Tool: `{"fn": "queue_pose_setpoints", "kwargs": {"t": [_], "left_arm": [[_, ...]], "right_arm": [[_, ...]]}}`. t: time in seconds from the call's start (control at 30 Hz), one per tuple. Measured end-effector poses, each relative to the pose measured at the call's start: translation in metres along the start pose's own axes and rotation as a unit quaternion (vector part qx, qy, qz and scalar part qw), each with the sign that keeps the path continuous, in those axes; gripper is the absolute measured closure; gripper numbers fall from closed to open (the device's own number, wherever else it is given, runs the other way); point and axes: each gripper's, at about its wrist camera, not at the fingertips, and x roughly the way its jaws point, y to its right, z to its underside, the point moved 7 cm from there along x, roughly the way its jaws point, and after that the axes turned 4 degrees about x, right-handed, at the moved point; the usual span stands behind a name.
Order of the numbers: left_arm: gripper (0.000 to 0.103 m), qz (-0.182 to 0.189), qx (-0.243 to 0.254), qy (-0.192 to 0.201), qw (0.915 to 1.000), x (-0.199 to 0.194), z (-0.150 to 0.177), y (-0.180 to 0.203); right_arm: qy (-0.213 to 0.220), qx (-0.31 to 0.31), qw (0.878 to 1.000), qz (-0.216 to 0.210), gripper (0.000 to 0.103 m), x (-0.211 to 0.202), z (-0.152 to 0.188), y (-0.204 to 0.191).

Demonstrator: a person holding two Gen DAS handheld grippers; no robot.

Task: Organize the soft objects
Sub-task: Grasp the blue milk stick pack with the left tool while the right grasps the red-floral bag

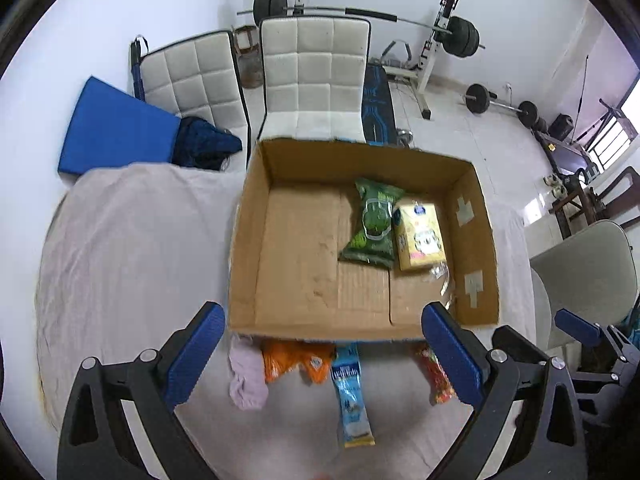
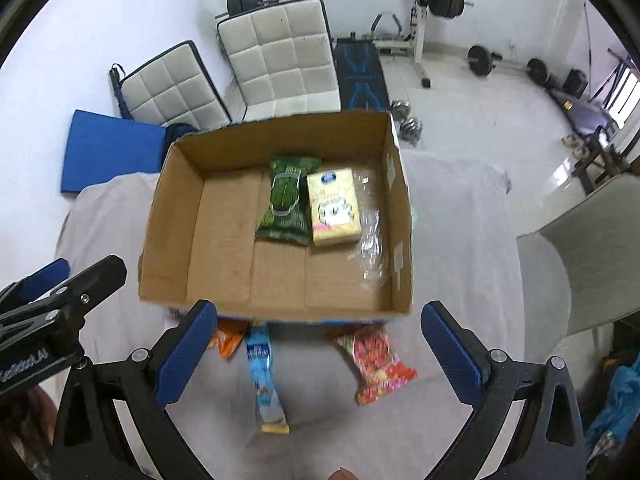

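Observation:
An open cardboard box (image 1: 248,240) (image 2: 168,216) sits on the cloth-covered table. Inside lie a green wipes pack (image 1: 370,224) (image 2: 286,204), a yellow tissue pack (image 1: 420,238) (image 2: 334,208) and clear plastic wrap (image 2: 370,240). In front of the box lie a lilac cloth (image 1: 246,376), an orange packet (image 1: 292,362) (image 2: 228,340), a long blue packet (image 1: 352,396) (image 2: 264,376) and a red-orange packet (image 1: 436,372) (image 2: 378,364). My left gripper (image 1: 320,348) is open and empty above these items. My right gripper (image 2: 320,344) is open and empty above the blue and red packets.
Two white padded chairs (image 1: 316,76) and a blue mat (image 1: 116,128) stand behind the table. A grey chair (image 2: 580,256) is at the right. Barbell rack and weights (image 1: 452,32) stand along the far wall.

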Motion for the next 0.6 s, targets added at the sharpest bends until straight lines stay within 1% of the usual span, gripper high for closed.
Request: {"fn": "queue_pose_setpoints", "kwargs": {"t": [0.07, 0.13, 0.2, 0.33, 0.37, 0.47, 0.5, 0.6], "left_arm": [[0.002, 0.009, -0.002, -0.016, 0.9998, 0.006, 0.01, 0.003], [0.002, 0.021, -0.006, -0.038, 0.999, 0.021, 0.025, 0.008], [0.002, 0.027, -0.01, -0.059, 0.9979, 0.036, 0.04, 0.013], [0.002, 0.029, -0.008, -0.11, 0.9935, 0.078, 0.071, 0.024], [0.002, 0.023, -0.004, -0.128, 0.9915, 0.091, 0.08, 0.027], [0.002, 0.015, 0.004, -0.162, 0.9866, 0.121, 0.101, 0.033], [0.002, 0.015, 0.006, -0.182, 0.9832, 0.135, 0.111, 0.035], [0.002, 0.017, -0.003, -0.224, 0.9743, 0.163, 0.133, 0.037]], "right_arm": [[-0.026, 0.002, 1.0, 0.007, 0.0, 0.006, 0.012, 0.015], [-0.044, 0.003, 0.999, 0.015, 0.0, 0.015, 0.022, 0.03], [-0.062, -0.001, 0.997, 0.037, 0.0, 0.032, 0.036, 0.05], [-0.114, -0.003, 0.992, 0.053, 0.001, 0.078, 0.058, 0.079], [-0.13, -0.003, 0.99, 0.054, 0.002, 0.093, 0.065, 0.084], [-0.154, -0.012, 0.986, 0.056, 0.003, 0.124, 0.077, 0.089], [-0.165, -0.013, 0.985, 0.057, 0.003, 0.134, 0.082, 0.091], [-0.189, -0.007, 0.981, 0.054, 0.008, 0.158, 0.092, 0.091]]}}
